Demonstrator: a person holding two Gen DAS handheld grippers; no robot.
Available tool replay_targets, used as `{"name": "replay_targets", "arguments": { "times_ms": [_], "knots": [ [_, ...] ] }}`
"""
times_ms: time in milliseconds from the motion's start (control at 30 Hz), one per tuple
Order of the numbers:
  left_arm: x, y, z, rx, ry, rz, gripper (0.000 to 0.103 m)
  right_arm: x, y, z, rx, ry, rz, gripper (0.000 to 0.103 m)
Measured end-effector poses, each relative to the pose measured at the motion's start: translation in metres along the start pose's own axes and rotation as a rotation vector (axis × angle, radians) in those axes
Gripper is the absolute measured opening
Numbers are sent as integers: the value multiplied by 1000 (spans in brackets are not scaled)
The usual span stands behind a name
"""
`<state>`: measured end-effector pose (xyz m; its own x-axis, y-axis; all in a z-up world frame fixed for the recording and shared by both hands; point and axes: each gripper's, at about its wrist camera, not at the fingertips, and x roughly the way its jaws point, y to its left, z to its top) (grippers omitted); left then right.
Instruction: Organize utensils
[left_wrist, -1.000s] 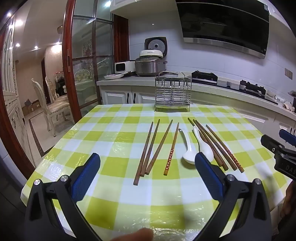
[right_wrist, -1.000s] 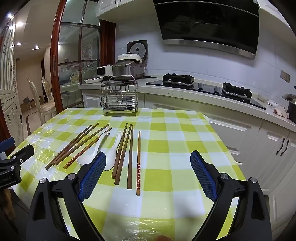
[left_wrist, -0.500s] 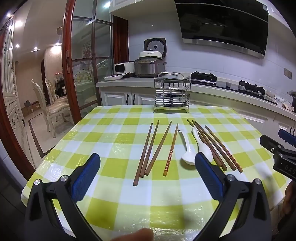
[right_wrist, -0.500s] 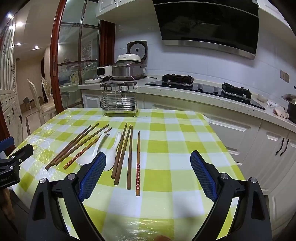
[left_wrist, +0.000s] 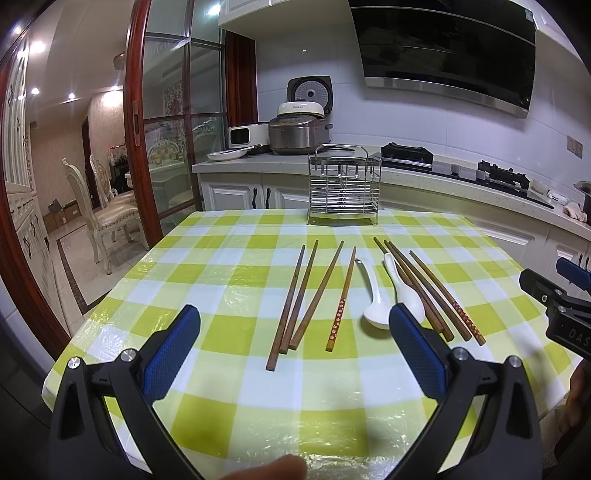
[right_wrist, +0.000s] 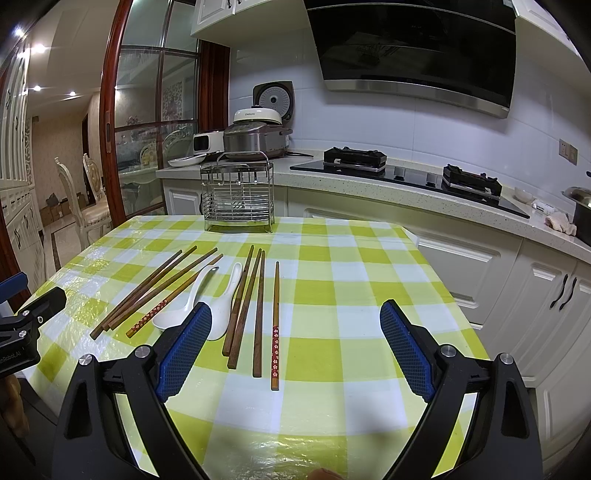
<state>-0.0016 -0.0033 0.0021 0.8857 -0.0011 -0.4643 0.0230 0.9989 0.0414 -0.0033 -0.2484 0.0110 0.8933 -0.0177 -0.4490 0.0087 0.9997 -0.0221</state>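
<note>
1. The left gripper (left_wrist: 293, 330) hangs over the near edge of the table (left_wrist: 207, 258), its blue-padded fingers (left_wrist: 171, 345) spread wide with nothing between them.
2. The right gripper (right_wrist: 295, 330) is likewise released, jaws wide apart and holding nothing, above the green-and-white checked cloth on the same table.
3. All utensils lie flat on the cloth, between the grippers and the wire utensil rack (left_wrist: 343, 190), which stands upright at the far edge.
4. On the left lie 3 plain brown chopsticks (left_wrist: 295, 299), fanned and nearly touching at their near ends.
5. Just right of them lies 1 flower-patterned chopstick (left_wrist: 341, 299), apart from the others.
6. Next come 2 white ceramic spoons (left_wrist: 376, 295), bowls toward the camera, side by side.
7. Beside the right spoon lies a second group of 4 chopsticks (left_wrist: 432, 291), the outermost 1 patterned.
8. A rice cooker (left_wrist: 297, 131) sits on the kitchen worktop behind the rack.
</note>
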Motion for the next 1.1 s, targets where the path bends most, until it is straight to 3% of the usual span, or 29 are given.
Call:
{"name": "replay_targets", "arguments": {
  "times_ms": [1100],
  "knots": [
    [-1, -1, 0, -1, -2, -1, 99, -3, 0, -1, 1, -4, 2, 89]
  ]
}}
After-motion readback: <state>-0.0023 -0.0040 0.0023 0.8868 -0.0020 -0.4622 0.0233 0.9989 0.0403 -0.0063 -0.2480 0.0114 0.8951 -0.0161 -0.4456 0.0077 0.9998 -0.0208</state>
